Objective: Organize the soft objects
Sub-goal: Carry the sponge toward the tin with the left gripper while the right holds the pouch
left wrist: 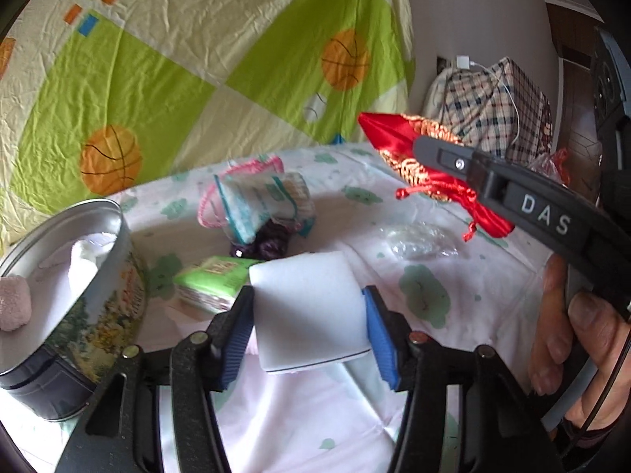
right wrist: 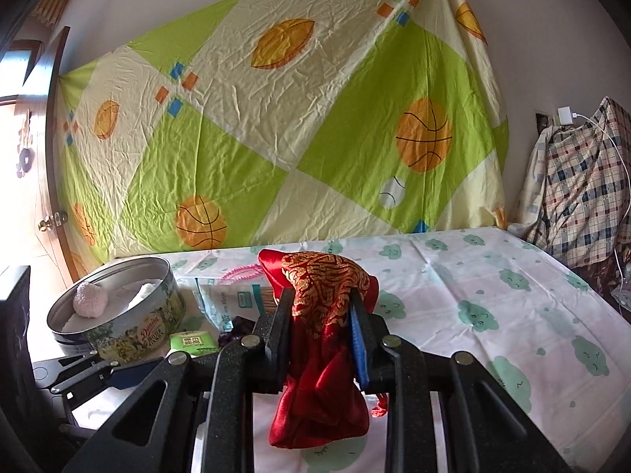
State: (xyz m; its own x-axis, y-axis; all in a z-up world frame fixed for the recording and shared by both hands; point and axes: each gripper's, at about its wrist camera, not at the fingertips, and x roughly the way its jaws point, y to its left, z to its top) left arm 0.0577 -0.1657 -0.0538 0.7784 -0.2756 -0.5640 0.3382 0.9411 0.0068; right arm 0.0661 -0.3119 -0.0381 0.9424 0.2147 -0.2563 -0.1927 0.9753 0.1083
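My left gripper (left wrist: 307, 295) is shut on a white sponge block (left wrist: 311, 315), which its blue pads (left wrist: 374, 327) hold just above the cloth-covered table (left wrist: 453, 315). Left of it stands an open round cookie tin (left wrist: 110, 283) holding a pink fluffy ball (left wrist: 12, 303) and a white soft piece (left wrist: 84, 256). My right gripper (right wrist: 320, 295) is shut on a red and gold satin pouch (right wrist: 323, 386), held in the air. The left wrist view shows that pouch (left wrist: 390, 130) at upper right, pinched by the right gripper (left wrist: 418, 146). The tin (right wrist: 150, 319) lies to the right gripper's left.
A green packet (left wrist: 213, 276), a bag of cotton swabs with a pink cord (left wrist: 256, 201), a dark purple item (left wrist: 268, 244) and crumpled clear plastic (left wrist: 418, 240) lie on the table. A plaid bag (left wrist: 497, 106) stands at back right. A person's hand (left wrist: 583, 347) grips the right tool.
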